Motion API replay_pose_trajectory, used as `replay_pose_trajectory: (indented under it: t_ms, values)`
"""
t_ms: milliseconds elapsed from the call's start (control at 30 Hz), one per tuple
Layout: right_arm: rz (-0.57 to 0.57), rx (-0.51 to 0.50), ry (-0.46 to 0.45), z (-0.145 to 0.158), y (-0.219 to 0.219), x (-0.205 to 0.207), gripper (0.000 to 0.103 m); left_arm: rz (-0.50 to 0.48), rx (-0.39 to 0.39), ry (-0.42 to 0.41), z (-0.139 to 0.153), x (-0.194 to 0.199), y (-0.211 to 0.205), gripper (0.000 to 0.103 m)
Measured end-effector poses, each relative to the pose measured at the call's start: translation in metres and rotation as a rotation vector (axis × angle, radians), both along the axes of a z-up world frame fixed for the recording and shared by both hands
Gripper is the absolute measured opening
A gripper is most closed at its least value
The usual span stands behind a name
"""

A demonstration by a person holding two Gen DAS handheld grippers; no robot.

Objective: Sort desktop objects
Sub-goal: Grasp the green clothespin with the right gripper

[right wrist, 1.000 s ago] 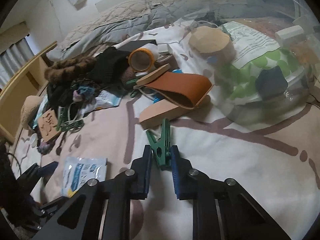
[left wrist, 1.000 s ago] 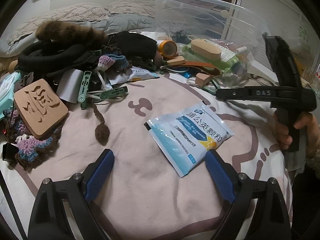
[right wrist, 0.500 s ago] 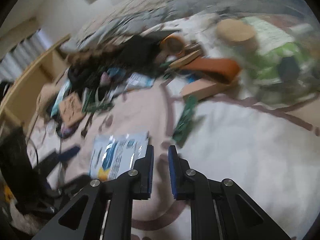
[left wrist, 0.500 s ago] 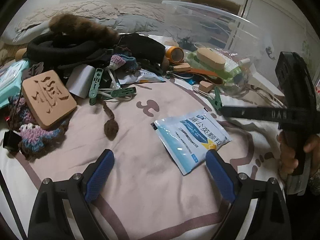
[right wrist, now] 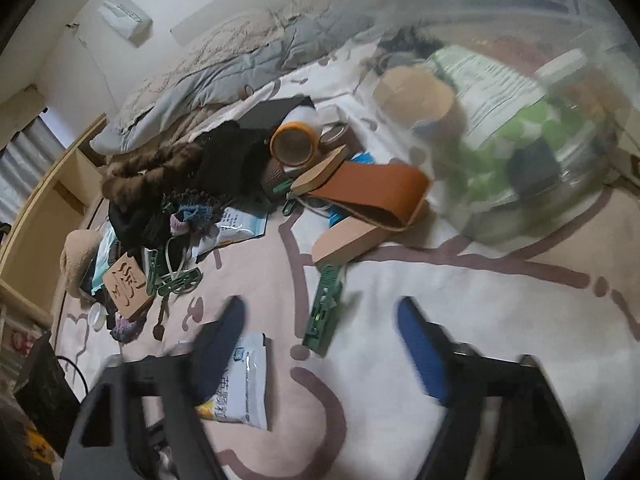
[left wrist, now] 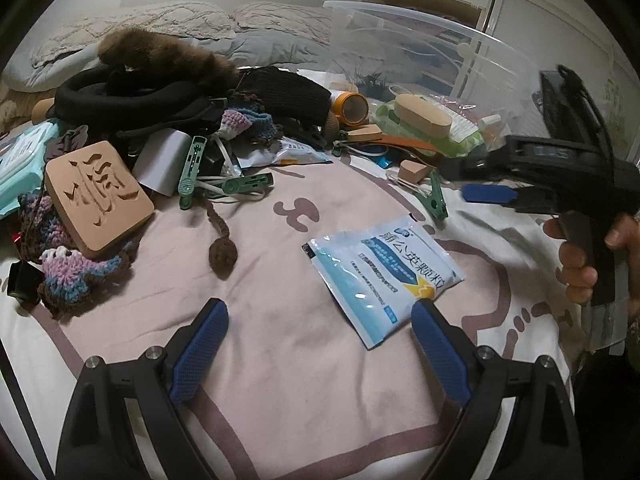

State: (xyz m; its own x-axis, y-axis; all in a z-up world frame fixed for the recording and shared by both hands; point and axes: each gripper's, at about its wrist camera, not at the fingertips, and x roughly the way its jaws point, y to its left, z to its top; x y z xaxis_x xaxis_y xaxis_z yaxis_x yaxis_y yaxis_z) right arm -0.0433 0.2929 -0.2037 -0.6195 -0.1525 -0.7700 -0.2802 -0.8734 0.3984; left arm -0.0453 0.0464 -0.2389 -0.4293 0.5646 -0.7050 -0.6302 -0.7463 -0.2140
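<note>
My left gripper [left wrist: 319, 308] stands open just above the bedspread. A blue-and-white sachet [left wrist: 384, 268] lies by its right finger, untouched. My right gripper [right wrist: 320, 308] is blurred, and its jaws are opening. A green clothes peg [right wrist: 324, 308] lies flat on the bedspread between and just ahead of its blue pads [right wrist: 416, 344], which do not press on it. The left wrist view shows the same peg [left wrist: 434, 200] below the right gripper [left wrist: 460, 182], which a hand [left wrist: 580, 264] holds. The sachet [right wrist: 240, 384] lies under the right gripper's left finger.
A clear plastic bin [left wrist: 400, 40] with several items stands at the back right. A heap holds dark clothing [left wrist: 160, 92], more green pegs [left wrist: 228, 186], a carved wooden block [left wrist: 98, 200], crochet pieces and an orange roll [left wrist: 352, 109]. A brown strap [right wrist: 372, 196] lies over a wooden block [right wrist: 348, 240].
A second ago my right gripper was shut on the green peg. The peg now lies loose on the bedspread and the right jaws have spread apart. The left gripper has kept still.
</note>
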Motion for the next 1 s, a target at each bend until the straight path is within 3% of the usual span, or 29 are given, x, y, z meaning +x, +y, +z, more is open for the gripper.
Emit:
replay_pose_trajectory:
  t_ms: [67, 133, 167, 267, 600, 1000]
  values:
    - [-0.005, -0.017, -0.007, -0.007, 0.000, -0.007, 0.050, -0.004, -0.013, 0.008, 0.000, 0.002, 0.002, 0.094]
    - [0.000, -0.014, -0.008, -0.012, -0.002, -0.012, 0.033, -0.007, -0.020, 0.015, 0.000, 0.003, 0.003, 0.094]
    - [0.003, -0.005, -0.012, -0.014, -0.003, -0.014, 0.019, -0.007, -0.022, 0.016, -0.001, 0.003, 0.003, 0.094]
    - [0.016, -0.001, -0.006, -0.018, -0.005, -0.011, 0.010, -0.007, -0.021, 0.016, -0.001, 0.003, 0.003, 0.094]
    - [0.110, 0.019, 0.006, -0.019, -0.030, 0.009, 0.010, 0.003, 0.002, 0.019, 0.001, 0.001, -0.001, 0.093]
    - [0.222, -0.091, 0.024, -0.016, -0.068, 0.022, 0.010, 0.126, 0.006, 0.059, 0.015, 0.003, -0.026, 0.093]
